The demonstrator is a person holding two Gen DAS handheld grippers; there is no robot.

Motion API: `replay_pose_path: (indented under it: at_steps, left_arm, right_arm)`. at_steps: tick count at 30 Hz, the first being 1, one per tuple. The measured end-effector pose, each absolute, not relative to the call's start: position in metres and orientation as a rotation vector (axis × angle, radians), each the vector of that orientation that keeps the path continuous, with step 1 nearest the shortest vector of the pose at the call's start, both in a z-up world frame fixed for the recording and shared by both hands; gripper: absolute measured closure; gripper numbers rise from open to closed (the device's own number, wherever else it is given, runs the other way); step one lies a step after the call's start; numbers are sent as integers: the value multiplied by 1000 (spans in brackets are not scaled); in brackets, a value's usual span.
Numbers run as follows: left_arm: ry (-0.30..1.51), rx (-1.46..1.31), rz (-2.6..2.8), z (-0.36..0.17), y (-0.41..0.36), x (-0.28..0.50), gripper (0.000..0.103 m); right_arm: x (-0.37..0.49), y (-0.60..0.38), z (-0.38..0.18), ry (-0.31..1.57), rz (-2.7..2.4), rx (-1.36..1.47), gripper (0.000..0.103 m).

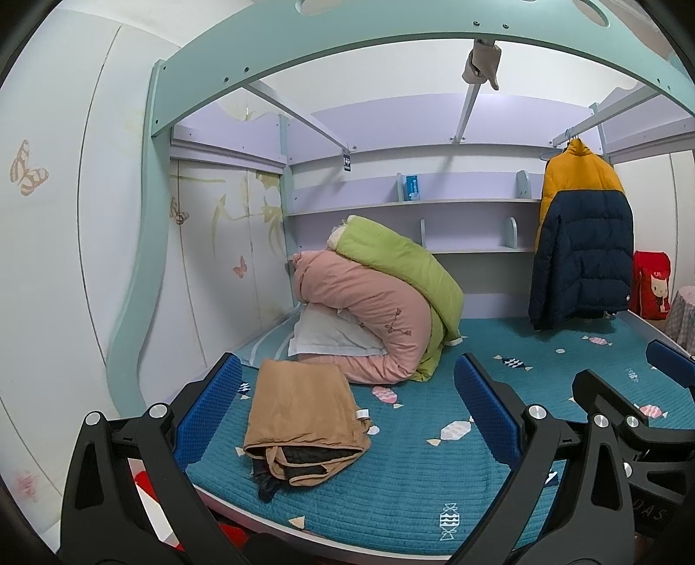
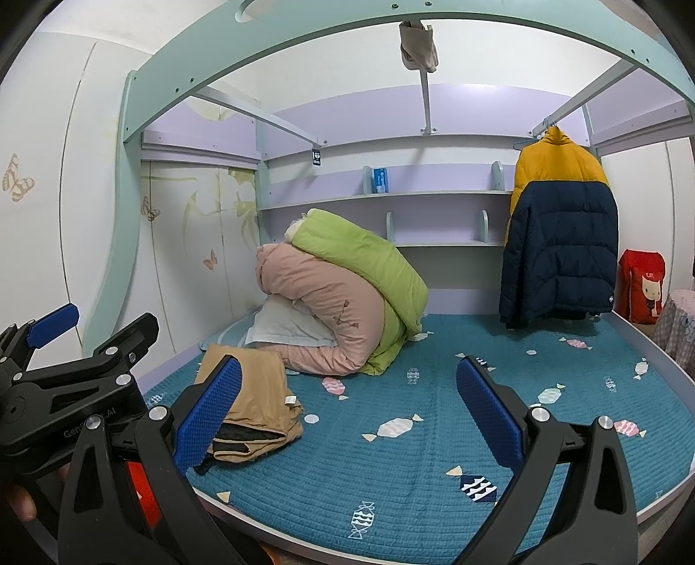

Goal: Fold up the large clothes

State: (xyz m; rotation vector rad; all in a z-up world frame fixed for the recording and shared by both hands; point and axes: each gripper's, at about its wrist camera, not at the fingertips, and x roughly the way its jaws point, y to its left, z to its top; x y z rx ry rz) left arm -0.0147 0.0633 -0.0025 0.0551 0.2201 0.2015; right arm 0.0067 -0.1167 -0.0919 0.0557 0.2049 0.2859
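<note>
Tan garment (image 1: pixel 304 417) folded into a compact stack (dark lining showing at the front edge), lying on the teal bed (image 1: pixel 412 478) near its front-left corner, left gripper (image 1: pixel 354 404) and right gripper (image 2: pixel 347 408) both spread wide, holding nothing.

L hand-held gripper (image 1: pixel 347 417) wide open, R hand-held gripper (image 2: pixel 347 413) same

Child's bedroom: bunk bed frame (image 1: pixel 391 30), quilts (image 1: pixel 373 304), butterfly wall decals (image 1: pixel 28 169).
</note>
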Motion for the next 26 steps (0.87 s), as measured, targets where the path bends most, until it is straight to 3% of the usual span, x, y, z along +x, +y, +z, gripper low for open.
replay_pose_path:
  at_steps: [18,26]
  left_arm:
    - [305,120,226,-30,48,47,5]
    - [488,275,140,-100,-9,137,5]
  right_arm:
    - [65,-133,-123,312,302,155,7]
    - [139,-184,-192,531,239,301,7]
